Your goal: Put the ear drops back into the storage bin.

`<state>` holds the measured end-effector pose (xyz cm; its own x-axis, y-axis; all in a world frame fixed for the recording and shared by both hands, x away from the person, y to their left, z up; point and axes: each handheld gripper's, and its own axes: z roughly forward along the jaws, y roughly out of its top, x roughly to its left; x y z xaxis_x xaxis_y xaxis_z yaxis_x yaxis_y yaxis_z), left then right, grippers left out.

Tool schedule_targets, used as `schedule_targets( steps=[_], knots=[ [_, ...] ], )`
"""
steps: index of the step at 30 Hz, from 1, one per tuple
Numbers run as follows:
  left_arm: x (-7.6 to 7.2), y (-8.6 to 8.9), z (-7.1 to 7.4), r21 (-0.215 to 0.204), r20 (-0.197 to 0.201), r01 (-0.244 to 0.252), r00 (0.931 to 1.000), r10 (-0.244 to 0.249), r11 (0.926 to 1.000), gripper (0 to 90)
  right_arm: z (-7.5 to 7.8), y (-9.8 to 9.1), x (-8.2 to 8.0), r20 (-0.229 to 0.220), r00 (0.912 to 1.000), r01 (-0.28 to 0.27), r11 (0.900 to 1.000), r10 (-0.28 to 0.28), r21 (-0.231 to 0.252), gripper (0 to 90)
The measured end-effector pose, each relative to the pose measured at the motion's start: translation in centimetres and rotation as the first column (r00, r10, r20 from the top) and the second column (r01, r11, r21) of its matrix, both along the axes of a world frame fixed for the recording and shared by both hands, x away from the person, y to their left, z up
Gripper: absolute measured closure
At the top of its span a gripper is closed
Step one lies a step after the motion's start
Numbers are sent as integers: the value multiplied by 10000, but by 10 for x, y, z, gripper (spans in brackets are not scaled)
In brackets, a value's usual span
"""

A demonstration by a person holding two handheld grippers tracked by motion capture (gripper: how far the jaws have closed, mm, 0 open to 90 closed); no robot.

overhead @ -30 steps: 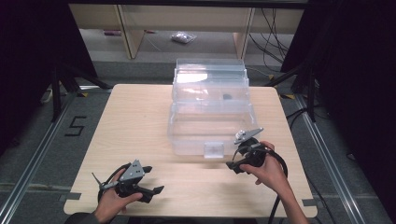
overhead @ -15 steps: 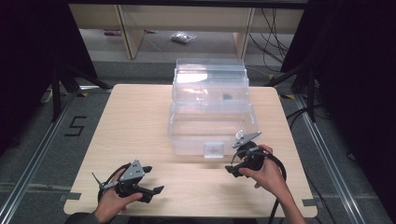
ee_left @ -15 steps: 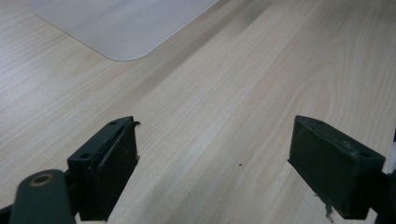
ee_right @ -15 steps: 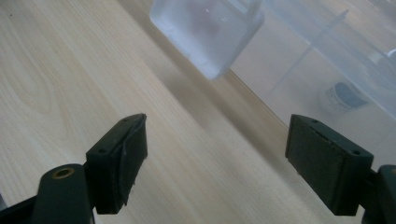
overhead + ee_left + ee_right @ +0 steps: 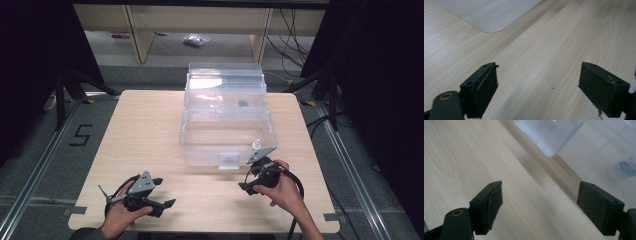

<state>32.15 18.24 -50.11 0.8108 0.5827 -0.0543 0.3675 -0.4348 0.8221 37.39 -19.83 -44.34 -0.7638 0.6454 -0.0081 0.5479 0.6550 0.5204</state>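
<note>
A clear plastic storage box [image 5: 227, 127] with a lid stands in the middle of the wooden table, a small latch [image 5: 228, 161] on its near wall. My right gripper [image 5: 248, 178] hovers just in front of the box's near right corner, open and holding nothing. In the right gripper view, that gripper [image 5: 540, 187] has its jaws wide apart over bare wood, with the latch [image 5: 549, 132] ahead and the box wall [image 5: 611, 157] to the right. My left gripper [image 5: 164, 192] rests near the table's front left, open and holding nothing. In the left gripper view, the gripper [image 5: 539, 72] faces a pale translucent corner [image 5: 486, 12] at the top left.
The table [image 5: 145, 130] is light wood with bare room left of the box and along the front edge. Dark frames and cables flank the table. A shelf unit [image 5: 145, 35] and a small bag [image 5: 196, 40] lie on the floor beyond.
My right gripper has drifted a little back from the box toward the front edge. The left gripper has stayed put.
</note>
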Motion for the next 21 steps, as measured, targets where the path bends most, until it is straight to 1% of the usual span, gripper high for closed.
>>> schedule_targets(
  steps=[2, 3, 4, 5, 6, 7, 8, 10, 11, 12, 13, 14, 15, 16, 18, 19, 20, 21],
  knots=[
    [0, 0, 0, -2, 4, -3, 10000, 3, 10000, 148, -2, 1, -2, -69, 10000, 41, 10000, -41, -6, 213],
    [0, 0, 0, -14, -1, -10, 10000, 10, 10000, 148, -3, 1, -1, -72, 9999, -84, 10000, 84, 0, 212],
    [0, 0, 0, -41, -61, -68, 10000, 67, 10000, 148, -4, 2, -1, -64, 10000, 19, 10000, -19, -25, 212],
    [0, 0, 0, -36, -58, -63, 10000, 63, 10000, 148, -4, 1, -2, 5, 9999, -108, 9999, 108, -37, 212],
    [0, 0, 0, -47, -63, -70, 10000, 70, 10000, 148, -3, 2, -4, -145, 9999, 62, 10000, -62, -16, 212],
    [0, 0, 0, -28, -31, -39, 10000, 39, 10000, 148, -5, 1, -2, -11, 9999, -110, 9999, 110, 20, 212],
    [0, 0, 0, -37, -41, -50, 10000, 50, 10000, 148, -4, 1, -4, 33, 10000, 11, 10000, -11, -12, 212],
    [0, 0, 0, 16, -7, -6, 10000, 6, 10000, 148, -5, 1, -4, 158, 9997, -165, 9999, 165, -33, 212],
    [-1, 0, 0, -36, -89, -85, 9999, 85, 10000, 148, -5, 1, -5, 93, 9999, -70, 10000, 70, 16, 211],
    [0, 0, 0, -19, -69, -73, 9999, 73, 10000, 148, -6, 1, -7, -60, 9999, 108, 9999, -108, 2, 212],
    [0, 0, 0, -48, -74, -85, 9999, 85, 10000, 148, -7, 1, -6, 95, 9999, -98, 9999, 99, -19, 212],
    [0, 0, 0, -24, -70, -75, 9999, 74, 10000, 148, -8, 1, -7, 45, 10000, -30, 10000, 30, 42, 212],
    [0, 0, 0, -37, -60, -68, 10000, 68, 10000, 148, -9, 1, -7, 111, 9998, -149, 9999, 149, 82, 212],
    [0, 0, 0, 22, -7, -11, 10000, 11, 10000, 148, -11, 1, -8, 111, 9999, -80, 9999, 79, 85, 212],
    [0, 0, 0, 0, 0, -12, 10000, 12, 10000, 148, -12, 1, -9, 134, 9998, -136, 9999, 136, 34, 210],
    [0, 0, 0, -18, -38, -48, 10000, 48, 10000, 148, -12, 1, -11, -33, 10000, -83, 10000, 83, 48, 209],
    [0, 0, 0, 35, -53, 46, 10000, -46, 10000, 148, -13, 0, -11, -11, 9999, -165, 9998, 165, 104, 210],
    [0, 0, 0, 11, -43, 15, 10000, -15, 10000, 148, -13, 1, -12, -117, 9999, -100, 9999, 101, 74, 209]
  ],
)
